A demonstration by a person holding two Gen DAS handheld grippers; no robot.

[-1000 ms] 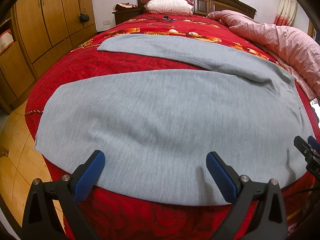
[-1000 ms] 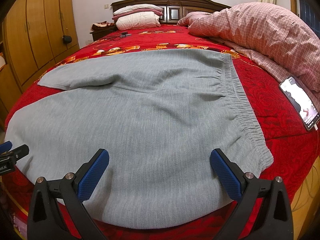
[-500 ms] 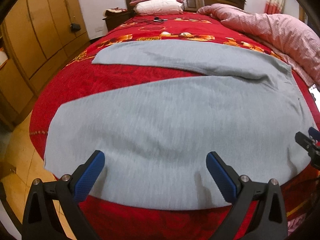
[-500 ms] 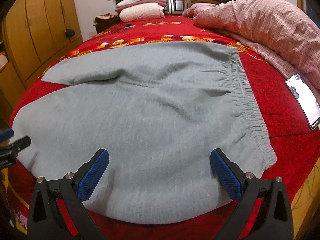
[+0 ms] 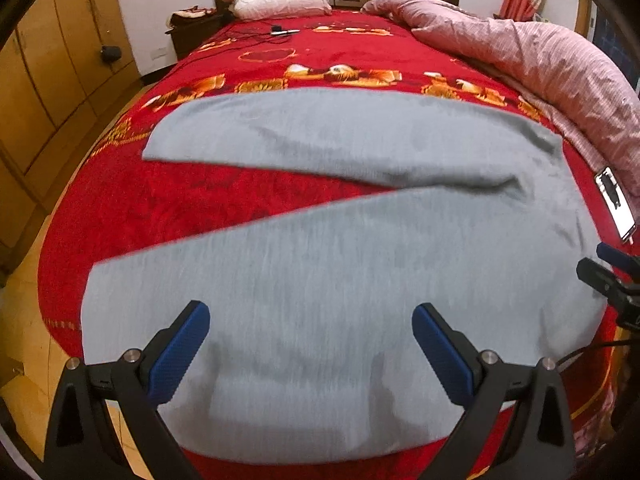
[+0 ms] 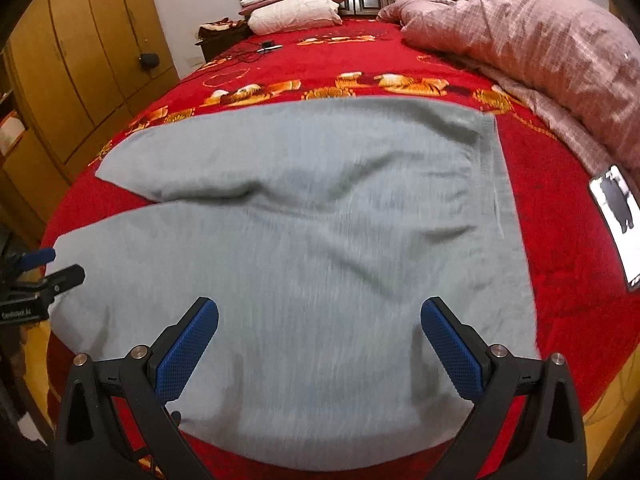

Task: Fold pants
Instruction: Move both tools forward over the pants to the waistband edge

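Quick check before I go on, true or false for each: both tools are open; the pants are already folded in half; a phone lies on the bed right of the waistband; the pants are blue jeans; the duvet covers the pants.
1. Both tools are open. True: the left tool and the right tool have their jaws spread wide, with nothing held.
2. The pants are already folded in half. False: they lie spread flat, legs apart.
3. A phone lies on the bed right of the waistband. True.
4. The pants are blue jeans. False: they are grey knit with an elastic waistband.
5. The duvet covers the pants. False: it is bunched along the bed's right side, clear of them.
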